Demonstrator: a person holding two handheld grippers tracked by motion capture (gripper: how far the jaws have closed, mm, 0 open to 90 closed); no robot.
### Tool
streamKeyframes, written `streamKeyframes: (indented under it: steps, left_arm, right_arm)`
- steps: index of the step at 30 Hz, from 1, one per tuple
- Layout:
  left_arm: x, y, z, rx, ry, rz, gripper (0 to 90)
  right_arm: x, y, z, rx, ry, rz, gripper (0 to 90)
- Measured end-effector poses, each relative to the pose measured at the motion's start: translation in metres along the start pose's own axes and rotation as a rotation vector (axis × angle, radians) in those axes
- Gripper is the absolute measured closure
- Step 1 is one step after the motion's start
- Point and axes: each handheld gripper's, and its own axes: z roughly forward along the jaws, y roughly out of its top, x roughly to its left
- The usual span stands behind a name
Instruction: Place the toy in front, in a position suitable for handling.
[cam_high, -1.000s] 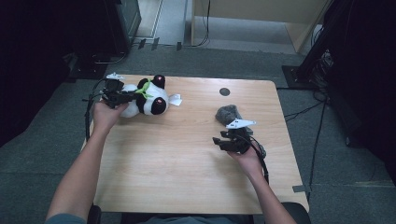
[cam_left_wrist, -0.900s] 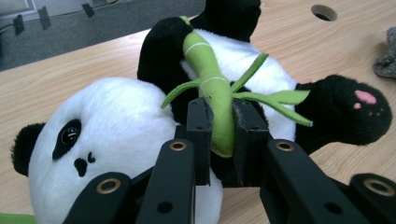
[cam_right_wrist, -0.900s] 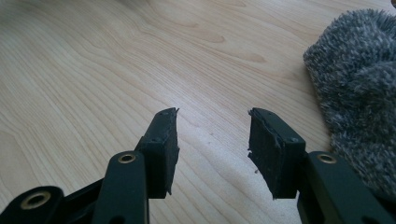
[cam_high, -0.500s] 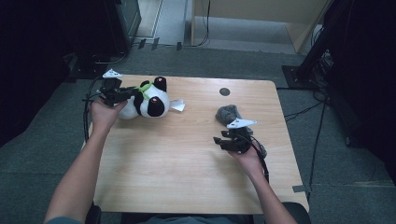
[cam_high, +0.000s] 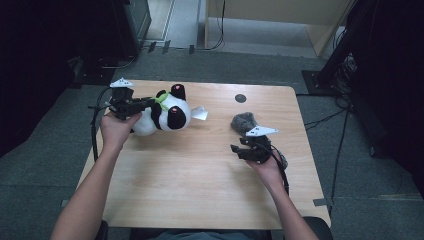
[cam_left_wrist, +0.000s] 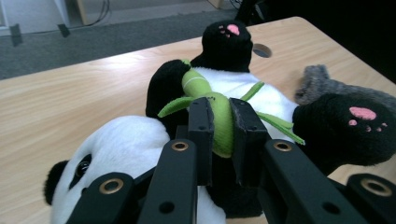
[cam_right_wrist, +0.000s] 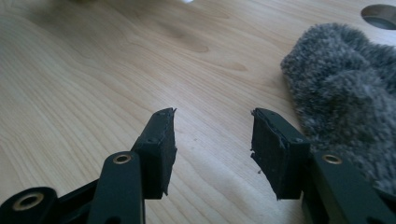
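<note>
The left gripper is clamped on the green bamboo stalk sewn to the chest of the panda plush. In the left gripper view both pads press the stalk from either side, so the toy is held by this 1 small soft part. In the high view the plush sits at the far left of the table, head toward the left hand, 2 black paws with pink pads pointing away; whether it rests on the wood or hangs just clear cannot be told.

The right gripper hovers low over bare table with its jaws parted to a middle width and nothing between them. They have just been opening a little. A grey fuzzy object lies just beside its right-hand jaw, apart from it.

Step in hand, as judged: lifting or repositioning the plush by the stalk. The next move calls for a slow, steady carry, because the stalk is narrow and soft and the body may swing or pull free. The right gripper is free to support the body.
</note>
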Motion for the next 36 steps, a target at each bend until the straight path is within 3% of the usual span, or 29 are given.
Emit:
streamKeyframes:
  steps: [5, 7, 21, 29, 31, 36]
  left_arm:
    - [-0.019, -0.001, 0.001, 0.005, -0.016, 0.028, 80.4]
    - [-0.025, -0.002, 0.002, -0.001, -0.040, 0.022, 80.4]
    - [-0.084, -0.017, 0.016, 0.023, -0.117, 0.072, 80.3]
    - [-0.099, -0.032, 0.023, 0.029, -0.148, 0.050, 80.2]
    - [-0.104, -0.033, 0.026, 0.037, -0.142, 0.061, 80.2]
    - [-0.115, -0.034, 0.032, 0.035, -0.143, 0.076, 80.1]
  right_arm:
    - [-0.006, 0.001, -0.007, -0.038, -0.030, 0.015, 49.2]
    - [-0.010, 0.001, -0.011, -0.054, -0.057, 0.005, 49.1]
    - [-0.035, 0.003, -0.016, -0.067, -0.156, 0.026, 49.1]
    - [-0.045, 0.002, -0.006, -0.071, -0.207, 0.015, 52.4]
    - [-0.049, 0.002, -0.003, -0.082, -0.215, 0.023, 52.5]
    - [-0.062, 0.010, 0.009, -0.049, -0.204, 0.058, 50.9]
